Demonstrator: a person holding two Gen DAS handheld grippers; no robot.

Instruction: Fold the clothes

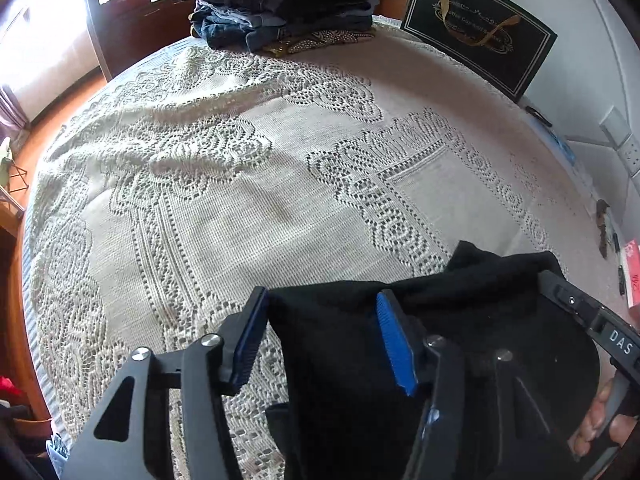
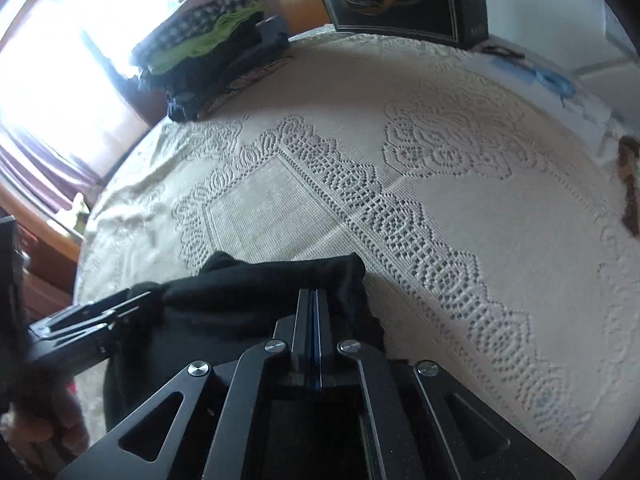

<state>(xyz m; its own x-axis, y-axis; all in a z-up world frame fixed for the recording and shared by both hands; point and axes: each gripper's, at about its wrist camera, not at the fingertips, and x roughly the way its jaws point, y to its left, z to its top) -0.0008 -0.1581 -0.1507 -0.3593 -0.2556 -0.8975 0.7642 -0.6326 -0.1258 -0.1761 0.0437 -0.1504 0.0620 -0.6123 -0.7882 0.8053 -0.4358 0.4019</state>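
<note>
Two grippers share one black garment [image 1: 332,344] at the near edge of the lace-covered table [image 1: 224,208]. Between the blue pads of the left gripper [image 1: 320,340] the cloth hangs as a bunched fold: the jaws stand about half open, the right-hand pad [image 1: 394,344] lies against the fabric, while the left-hand pad [image 1: 250,340] appears just clear of it, so no firm pinch can be read here. The right gripper [image 2: 314,300] has its jaws pressed fully together; the cloth rises directly in front of and around the tips, and it seems to be nipped there, though the seam between the pads hides the contact itself.

Outward from the jaws, the garment's upper edge runs sideways from one gripper to the other, and this line is its long axis at present; the remainder droops toward the person and off the lower border of both views. In the right wrist view the left gripper [image 2: 92,320] sits just beside the same ridge of cloth.

Beyond lies open lace, then, at the far edge, a stack of folded clothes [image 1: 280,8] and a dark gift bag [image 1: 480,28]. The coming move probably turns on spreading the held edge away from the person, over that open cloth.
</note>
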